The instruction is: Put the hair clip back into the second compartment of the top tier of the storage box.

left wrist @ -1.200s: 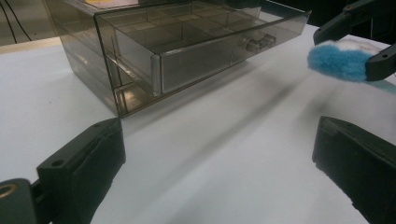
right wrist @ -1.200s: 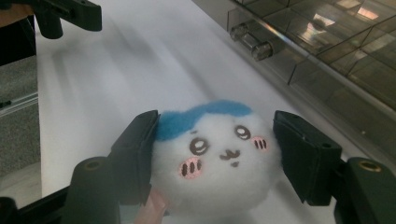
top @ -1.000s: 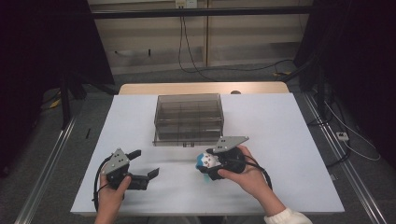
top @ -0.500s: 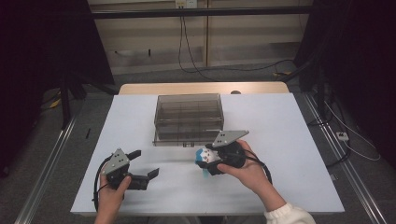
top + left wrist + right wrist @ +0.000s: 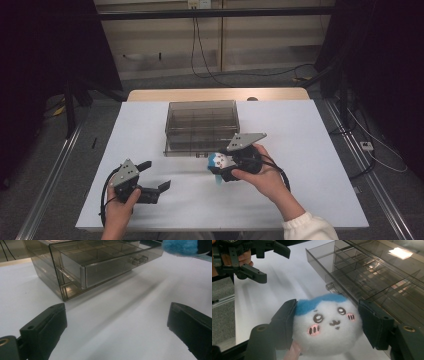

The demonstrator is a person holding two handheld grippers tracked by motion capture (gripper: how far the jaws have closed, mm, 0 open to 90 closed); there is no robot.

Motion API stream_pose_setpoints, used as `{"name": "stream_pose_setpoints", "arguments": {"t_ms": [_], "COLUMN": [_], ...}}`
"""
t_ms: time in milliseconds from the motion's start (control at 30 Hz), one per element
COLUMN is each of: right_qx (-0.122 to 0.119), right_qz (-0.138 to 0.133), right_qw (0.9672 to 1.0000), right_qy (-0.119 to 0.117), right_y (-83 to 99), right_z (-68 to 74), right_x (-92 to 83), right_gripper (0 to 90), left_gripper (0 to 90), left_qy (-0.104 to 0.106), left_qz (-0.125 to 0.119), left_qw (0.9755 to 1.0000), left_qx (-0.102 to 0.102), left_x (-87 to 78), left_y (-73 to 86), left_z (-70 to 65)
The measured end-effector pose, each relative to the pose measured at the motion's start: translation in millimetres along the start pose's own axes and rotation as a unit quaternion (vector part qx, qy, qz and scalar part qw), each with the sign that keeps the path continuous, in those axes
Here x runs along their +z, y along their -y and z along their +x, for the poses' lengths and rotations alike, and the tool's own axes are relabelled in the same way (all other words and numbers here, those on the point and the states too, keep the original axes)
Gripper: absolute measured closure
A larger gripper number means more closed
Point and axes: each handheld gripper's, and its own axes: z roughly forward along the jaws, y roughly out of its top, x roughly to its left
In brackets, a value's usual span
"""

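A smoked, translucent plastic drawer organiser [image 5: 201, 125] with internal dividers stood on the white surface [image 5: 310, 150], toward its far middle; in the left gripper view its lower drawer [image 5: 110, 267] showed two small round knobs on the front, and in the right gripper view the drawer appeared drawn slightly forward, though how far could not be told. The right gripper [image 5: 218, 165], held in the person's right hand [image 5: 262, 175], lay just in front of the organiser's front right corner; its jaws were pinching a round white plush toy with a blue top, pink cheeks and a stitched face [image 5: 327, 323], one jaw pressed against each side of it; the toy sat just before the drawer front, and whether it touched the surface could not be told. The left gripper [image 5: 159, 176], held in the person's left hand [image 5: 120, 207], rested low at the near left of the surface, well apart from the organiser; its jaws stood spread wide with nothing between them, as confirmed in the left gripper view [image 5: 113, 327]; the blue top of the toy was visible at that view's upper right corner.
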Motion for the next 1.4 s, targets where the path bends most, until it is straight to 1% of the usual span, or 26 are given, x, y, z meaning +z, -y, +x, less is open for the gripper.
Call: {"name": "stream_pose_setpoints", "arguments": {"t_ms": [33,167,300,533,800,967,1400], "right_qx": [-0.001,0.000,-0.003,0.003,0.006,0.003,-0.002], "right_qz": [0.000,-0.001,-0.001,-0.004,-0.006,-0.004,-0.006], "right_qw": [1.0000,1.0000,1.0000,1.0000,0.9999,0.9999,0.9999], "right_qy": [0.000,0.000,0.002,0.004,0.008,0.009,0.012], "right_y": [-0.9,-5.0,-9.1,-14.4,-17.7,-20.6,-26.4], "right_z": [-0.3,-0.8,-2.4,-8.4,-11.8,-13.0,-19.4], "right_x": [0.0,0.4,1.5,4.7,10.3,13.0,20.2], "right_gripper": [33.4,33.4,33.4,33.4,33.4,33.4,33.3], "left_gripper": [2.7,2.7,2.8,2.8,2.8,2.7,2.7], "left_qy": [0.000,0.001,0.001,0.001,0.001,0.001,0.001], "left_qz": [0.000,0.000,0.001,0.001,0.001,0.001,0.002], "left_qw": [1.0000,1.0000,1.0000,1.0000,1.0000,1.0000,1.0000], "left_qx": [0.003,0.000,0.003,0.001,0.001,0.003,0.002], "left_x": [-0.2,-0.5,-0.5,-0.6,-0.7,-0.2,0.3], "left_y": [-0.1,-0.2,-0.3,-0.2,-0.2,-0.2,-0.1], "left_z": [0.4,0.3,0.6,0.4,0.5,0.5,-0.1]}}
